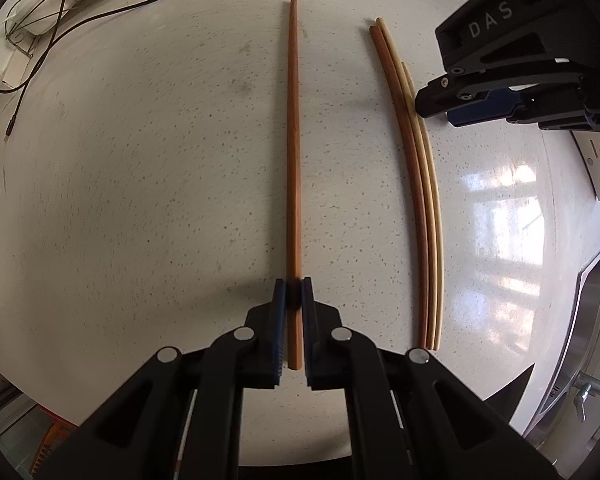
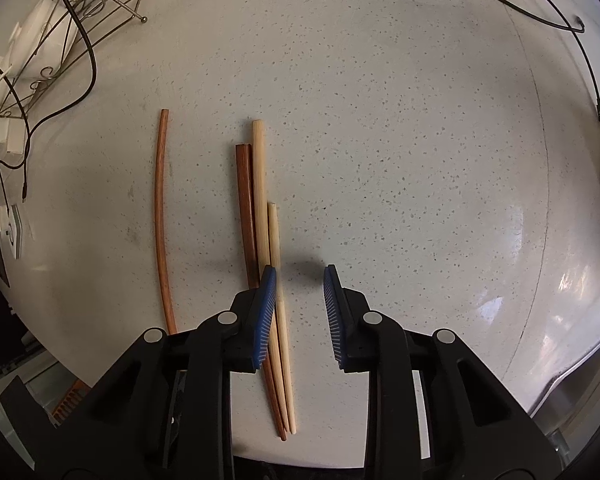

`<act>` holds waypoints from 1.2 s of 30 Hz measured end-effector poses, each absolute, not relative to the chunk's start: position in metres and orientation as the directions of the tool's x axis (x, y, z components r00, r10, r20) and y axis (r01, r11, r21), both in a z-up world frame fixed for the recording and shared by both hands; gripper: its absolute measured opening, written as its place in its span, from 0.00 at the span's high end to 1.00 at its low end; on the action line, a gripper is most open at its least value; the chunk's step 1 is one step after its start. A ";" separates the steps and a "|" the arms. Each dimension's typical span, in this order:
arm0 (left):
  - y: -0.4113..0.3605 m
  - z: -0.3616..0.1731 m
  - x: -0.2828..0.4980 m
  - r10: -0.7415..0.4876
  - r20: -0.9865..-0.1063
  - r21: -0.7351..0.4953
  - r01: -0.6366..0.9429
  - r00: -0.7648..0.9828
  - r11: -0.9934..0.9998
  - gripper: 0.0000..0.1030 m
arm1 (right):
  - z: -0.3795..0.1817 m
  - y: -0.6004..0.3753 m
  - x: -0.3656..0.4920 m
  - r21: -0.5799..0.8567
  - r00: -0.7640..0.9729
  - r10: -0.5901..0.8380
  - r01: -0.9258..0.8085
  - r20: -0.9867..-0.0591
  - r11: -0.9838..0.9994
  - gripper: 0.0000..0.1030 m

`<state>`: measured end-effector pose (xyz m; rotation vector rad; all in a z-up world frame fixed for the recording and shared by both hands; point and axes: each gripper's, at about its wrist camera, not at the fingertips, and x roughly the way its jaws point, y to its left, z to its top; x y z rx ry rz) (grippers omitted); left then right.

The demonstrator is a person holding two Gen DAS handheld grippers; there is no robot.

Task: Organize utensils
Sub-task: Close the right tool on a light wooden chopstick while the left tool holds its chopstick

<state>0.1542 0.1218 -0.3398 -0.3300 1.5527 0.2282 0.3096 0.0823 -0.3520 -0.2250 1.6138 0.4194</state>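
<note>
A single reddish-brown chopstick [image 1: 294, 184] lies flat on the speckled bench [image 1: 160, 180], its near end pinched between the narrow jaws of the left hand-held gripper [image 1: 294, 300], probably to slide it toward its match. Beside that chopstick, well apart to its right, a bundle of three chopsticks [image 1: 416, 184], one reddish-brown and two pale, lies side by side and touching. The right hand-held gripper [image 2: 300, 304] hangs over the bundle with jaws parted, gripping nothing. No utensil container is clearly visible; a wire rack [image 2: 80, 20] stands far beyond the chopstick.
</note>
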 end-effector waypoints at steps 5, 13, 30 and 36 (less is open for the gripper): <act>0.118 -0.342 0.153 -0.063 -0.998 -0.064 -0.354 0.016 0.933 0.93 | -0.352 0.091 0.304 0.110 -0.077 0.086 -0.404 -0.993 0.908 0.77; 0.119 -0.344 0.150 -0.064 -0.998 -0.067 -0.361 0.020 0.930 0.93 | -0.355 0.110 0.287 0.034 -0.039 0.018 -0.457 -0.999 0.889 0.83; 0.111 -0.342 0.149 -0.031 -1.000 -0.031 -0.345 0.007 0.938 0.93 | -0.361 0.103 0.286 0.035 -0.040 0.018 -0.487 -0.999 0.873 0.95; 0.108 -0.341 0.154 -0.029 -0.999 -0.021 -0.329 -0.017 0.944 0.93 | -0.364 0.092 0.292 0.073 -0.058 0.051 -0.478 -0.997 0.876 0.95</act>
